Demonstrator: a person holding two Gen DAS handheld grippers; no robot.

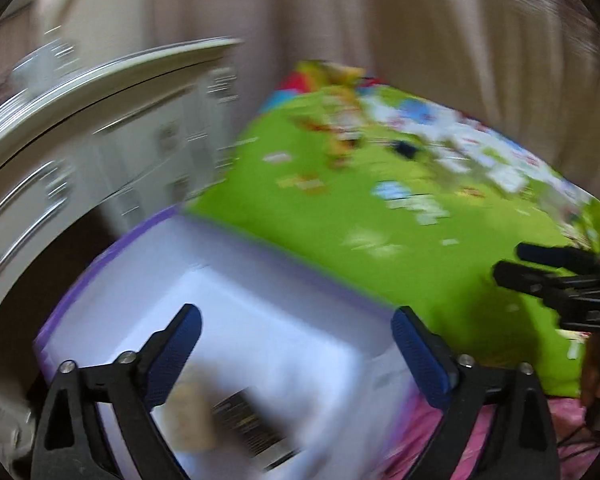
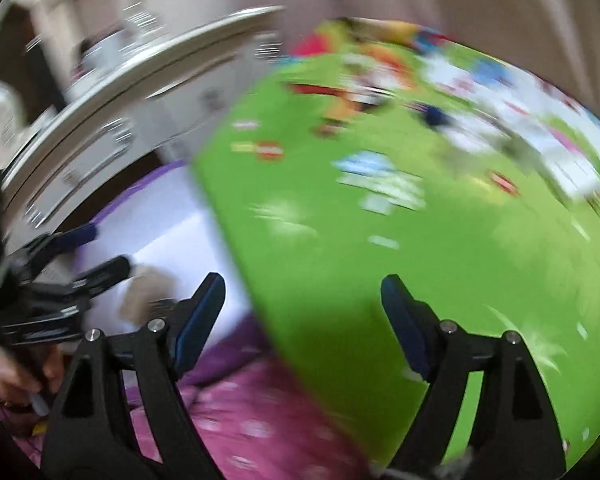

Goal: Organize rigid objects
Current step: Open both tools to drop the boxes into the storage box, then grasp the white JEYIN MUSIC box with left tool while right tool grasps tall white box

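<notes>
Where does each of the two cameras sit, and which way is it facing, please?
Left wrist: on the left tool, angled down at the white bin; right tool at the right edge.
Right wrist: on the right tool, over the green mat; left tool and a hand alongside.
Shared: bin, mat, white dresser.

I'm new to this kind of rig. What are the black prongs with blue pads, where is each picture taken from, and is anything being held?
Both pictures are blurred. A person carries a handheld left gripper and right gripper, each with a camera looking along its blue-padded fingers. Both stand open, gripping nothing. Below the left gripper is a white bin with a purple rim holding a few items, beside a green playmat over pink bedding. A hand shows in the right view.
</notes>
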